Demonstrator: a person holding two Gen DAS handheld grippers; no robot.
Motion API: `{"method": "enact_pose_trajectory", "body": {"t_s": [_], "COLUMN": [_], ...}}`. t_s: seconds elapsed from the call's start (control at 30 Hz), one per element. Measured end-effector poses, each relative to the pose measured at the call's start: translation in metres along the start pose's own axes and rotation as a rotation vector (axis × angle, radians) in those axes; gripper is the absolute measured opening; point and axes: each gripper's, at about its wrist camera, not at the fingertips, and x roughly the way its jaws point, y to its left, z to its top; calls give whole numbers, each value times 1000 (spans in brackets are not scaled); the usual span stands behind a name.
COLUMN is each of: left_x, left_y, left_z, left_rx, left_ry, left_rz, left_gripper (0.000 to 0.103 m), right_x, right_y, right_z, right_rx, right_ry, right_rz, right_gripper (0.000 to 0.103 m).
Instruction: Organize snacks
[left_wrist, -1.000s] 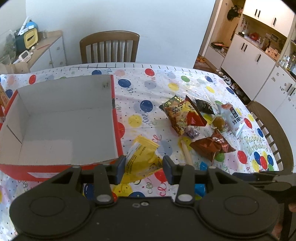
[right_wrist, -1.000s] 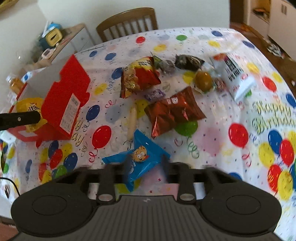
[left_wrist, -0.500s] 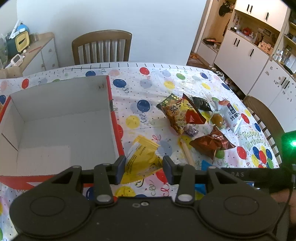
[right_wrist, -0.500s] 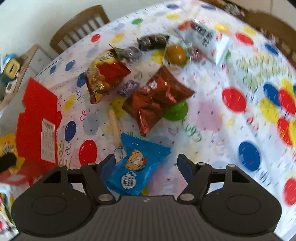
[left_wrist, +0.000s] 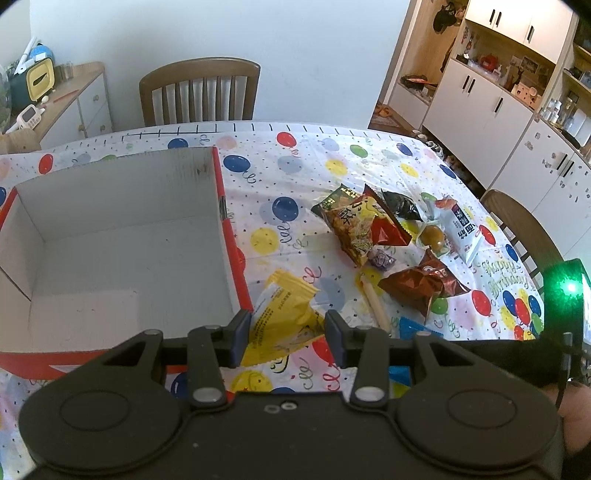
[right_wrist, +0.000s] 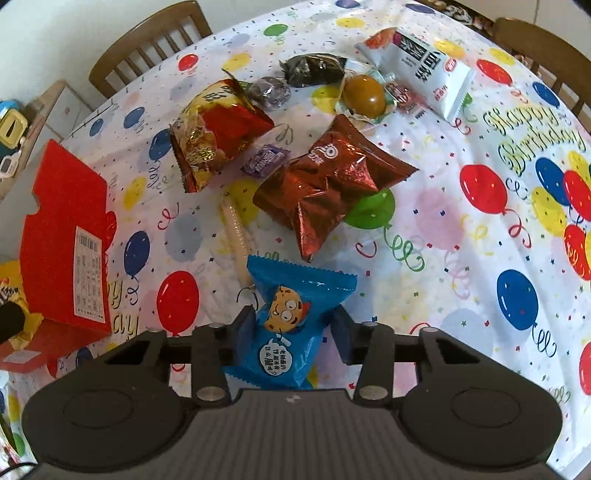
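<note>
Blue packet (right_wrist: 291, 325) is clamped in the right tool (right_wrist: 291, 332), long axis toward 12 o'clock; yellow packet (left_wrist: 284, 317) is clamped in the left tool (left_wrist: 288, 332), box (left_wrist: 110, 236) at 10 o'clock.

a wooden chair (left_wrist: 199, 90) behind the balloon tablecloth (left_wrist: 295, 155) — white cabinets (left_wrist: 491, 107) at right.

Glossy plastic film on the blue packet (right_wrist: 286, 325), catching the light. The brown bag (right_wrist: 325, 184) shines like crinkled foil. The yellow packet (left_wrist: 284, 317) looks smooth plastic too. The box (left_wrist: 110, 251) shows matt grey cardboard inside, red printed outside. A smooth printed sheet (right_wrist: 443, 229) covers the counter. The chair (left_wrist: 199, 92) is varnished wood.
</note>
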Motion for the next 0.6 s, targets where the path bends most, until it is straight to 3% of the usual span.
{"method": "enact_pose_trajectory", "body": {"t_s": [0.3, 0.6], "left_x": [-4, -19], "left_y": [3, 9], "left_z": [1, 9], "left_rx": [-15, -29], "left_ry": [-9, -48], "left_rz": [-1, 4], "left_gripper": [41, 41], "right_x": [-21, -62], "right_y": [10, 39], "right_z": [-2, 10], "right_rx": [-77, -197], "right_ry": [-34, -83], "right_rz": [15, 102], "right_gripper": [35, 35]}}
